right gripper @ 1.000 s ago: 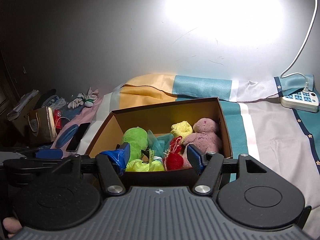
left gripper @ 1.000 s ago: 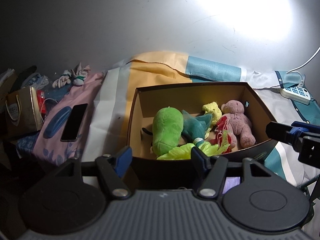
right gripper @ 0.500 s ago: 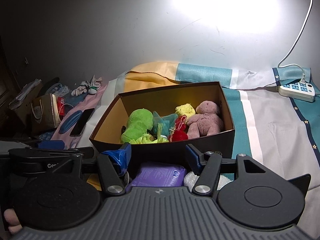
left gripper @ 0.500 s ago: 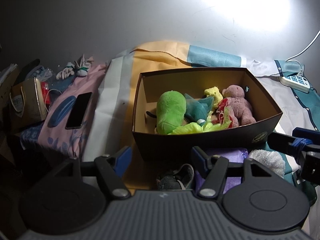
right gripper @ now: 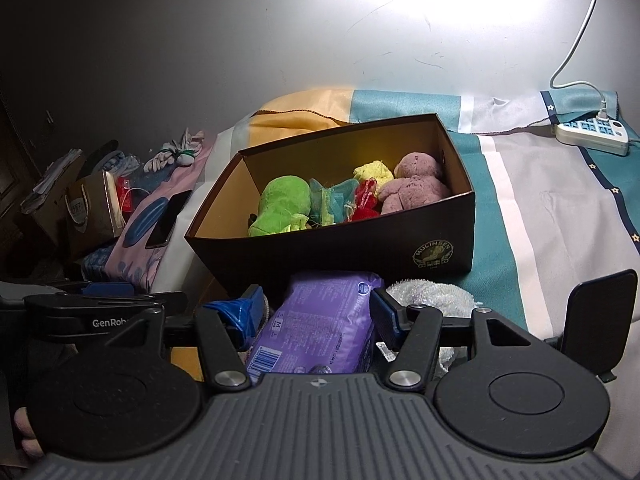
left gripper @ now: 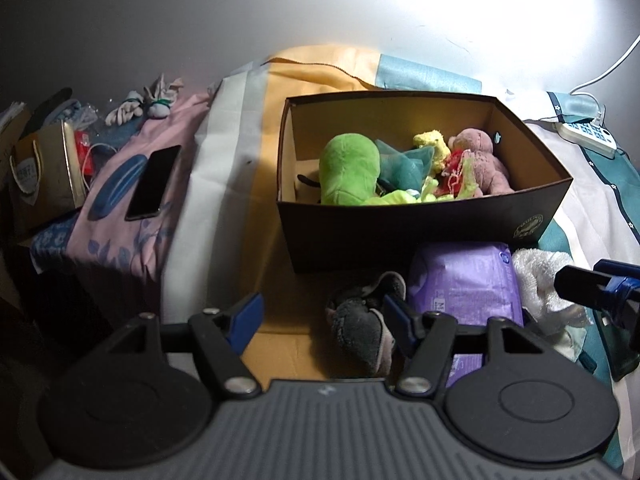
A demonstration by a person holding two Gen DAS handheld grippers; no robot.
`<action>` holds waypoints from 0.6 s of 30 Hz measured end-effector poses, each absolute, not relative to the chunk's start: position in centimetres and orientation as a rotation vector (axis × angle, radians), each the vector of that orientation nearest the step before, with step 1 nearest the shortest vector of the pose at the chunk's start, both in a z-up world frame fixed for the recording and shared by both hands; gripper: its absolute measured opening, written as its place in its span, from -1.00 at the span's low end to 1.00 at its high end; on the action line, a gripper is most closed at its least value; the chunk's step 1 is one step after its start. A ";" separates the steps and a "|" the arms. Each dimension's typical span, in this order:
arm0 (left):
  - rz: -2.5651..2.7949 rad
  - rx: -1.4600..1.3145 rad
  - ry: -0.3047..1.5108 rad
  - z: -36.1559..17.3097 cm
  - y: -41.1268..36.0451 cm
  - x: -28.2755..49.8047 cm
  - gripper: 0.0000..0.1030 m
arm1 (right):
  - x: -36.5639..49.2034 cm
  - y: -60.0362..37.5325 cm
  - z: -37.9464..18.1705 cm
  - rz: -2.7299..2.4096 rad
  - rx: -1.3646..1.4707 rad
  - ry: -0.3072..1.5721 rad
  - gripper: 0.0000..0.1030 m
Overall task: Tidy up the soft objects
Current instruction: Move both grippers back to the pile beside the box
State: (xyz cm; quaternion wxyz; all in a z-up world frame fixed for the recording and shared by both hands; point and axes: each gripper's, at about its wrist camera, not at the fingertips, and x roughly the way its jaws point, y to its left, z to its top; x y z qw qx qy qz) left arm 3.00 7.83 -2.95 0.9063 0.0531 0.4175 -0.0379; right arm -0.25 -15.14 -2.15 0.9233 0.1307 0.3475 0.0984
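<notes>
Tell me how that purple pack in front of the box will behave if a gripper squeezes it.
The purple pack looks soft: its wrapper is wrinkled, so it will probably dent under the pads. The glossy film may be slippery. Lying flat, it seems unlikely to roll.

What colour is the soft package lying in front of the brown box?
The package is purple, clearest in the right wrist view, just before the box.
</notes>
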 end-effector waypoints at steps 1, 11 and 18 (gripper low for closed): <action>-0.083 0.107 0.867 -3.2 8.2 2.8 0.27 | -0.3 -15.1 -2.3 0.203 0.275 0.720 -0.16; -0.174 0.075 0.924 -6.1 10.3 0.7 0.30 | -1.5 -15.1 -5.0 0.163 0.329 0.801 -0.16; -0.245 0.067 0.934 -7.3 10.2 -0.4 0.32 | -2.7 -15.2 -6.4 0.142 0.316 0.835 -0.16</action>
